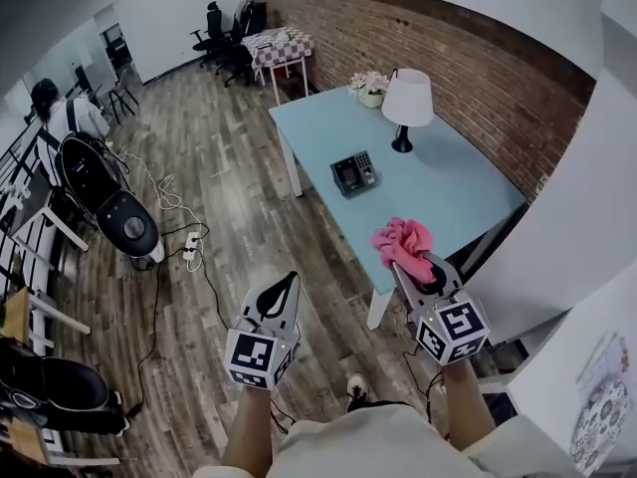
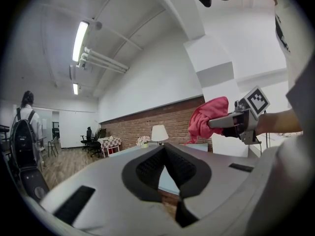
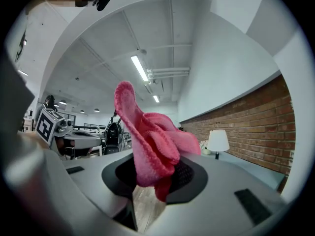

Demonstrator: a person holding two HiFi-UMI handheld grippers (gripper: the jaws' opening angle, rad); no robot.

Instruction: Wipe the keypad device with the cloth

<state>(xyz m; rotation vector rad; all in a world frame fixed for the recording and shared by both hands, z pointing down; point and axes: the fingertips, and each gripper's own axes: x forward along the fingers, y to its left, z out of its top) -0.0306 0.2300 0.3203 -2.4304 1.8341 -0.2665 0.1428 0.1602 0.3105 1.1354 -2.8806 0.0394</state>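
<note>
Both tongs are held level over the wooden floor (image 1: 229, 197), short of the near corner of the pale blue worktop (image 1: 448, 182). The right tongs (image 1: 416, 270) are clamped on a bunched pink cloth (image 1: 402, 241), which stands up out of the closed tips. The left tongs (image 1: 288, 283) are fully closed with nothing between them. The keypad device (image 1: 354, 174) sits on the worktop close to its long edge on the open-floor side, about halfway along. A white-shaded lamp (image 1: 407, 103) stands beyond it, nearer the opposite long edge. Cloth and device are well apart, so by my judgement no wiping has begun. The cloth is in hand; the approach, the contact and the wiping strokes are all left to do.
</note>
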